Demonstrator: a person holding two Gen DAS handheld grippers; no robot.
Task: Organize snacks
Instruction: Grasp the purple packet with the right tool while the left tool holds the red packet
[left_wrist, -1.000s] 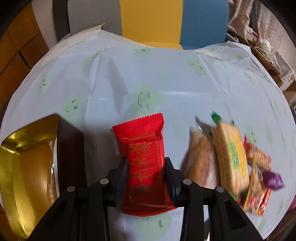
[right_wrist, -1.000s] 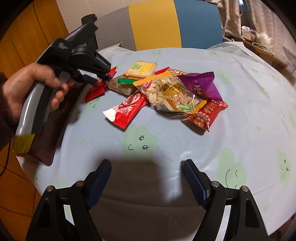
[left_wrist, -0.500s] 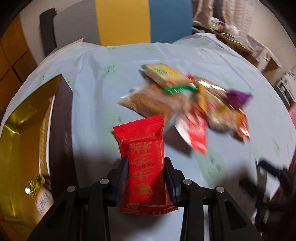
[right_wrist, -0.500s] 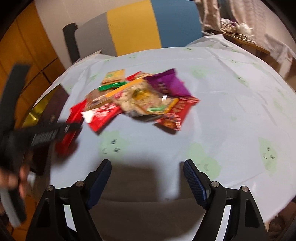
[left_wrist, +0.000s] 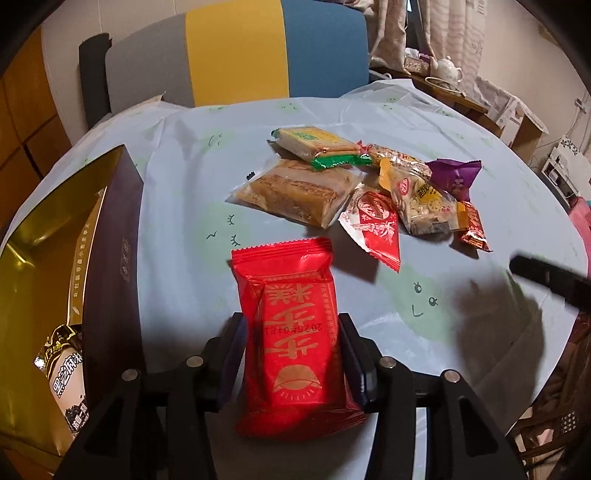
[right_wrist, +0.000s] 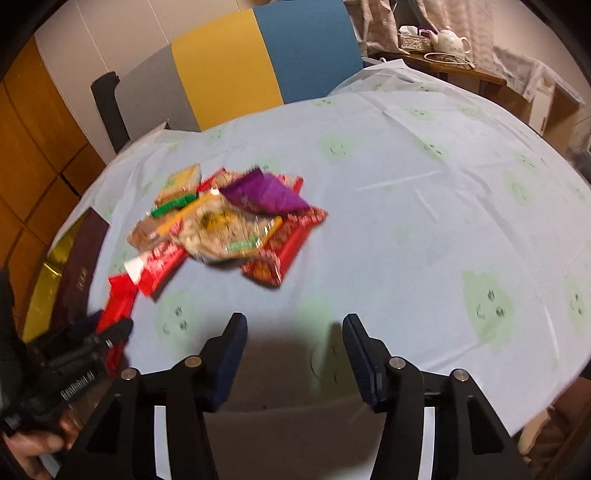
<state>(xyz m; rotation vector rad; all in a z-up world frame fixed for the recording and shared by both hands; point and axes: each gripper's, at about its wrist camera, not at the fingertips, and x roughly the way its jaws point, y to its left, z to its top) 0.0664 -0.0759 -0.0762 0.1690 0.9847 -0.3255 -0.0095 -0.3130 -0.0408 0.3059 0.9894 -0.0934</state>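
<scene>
1. The left gripper has swung from bare tablecloth, with the gold box at its left, back to the side nearest the person; a second ago the snack pile was at its right edge, now it sits straight ahead.
2. The red packet is between the left fingers, as it was a second ago, but the jaws are now opening. A thin gap shows on each side of the wrapper, so the pads appear no longer to press it.
3. The packet is over the cloth, just right of the box's dark wall, not inside the box. If the aim is to box it, that step is not done; letting go here would leave it beside the box.
4. The box already holds one pale packet at its near end.
5. The right gripper was wide a second ago and its jaws are now closing. Nothing is between them; only cloth lies beyond.
6. The right view has turned: the pile has slid from centre to the left, well ahead of the fingers.
7. The left tool, held in a hand, shows at the lower left of the right view with the red packet in front of it.
8. My guess is the right gripper goes for the pile next; the loose wrappers overlap, so a single one may drag its neighbours.
</scene>
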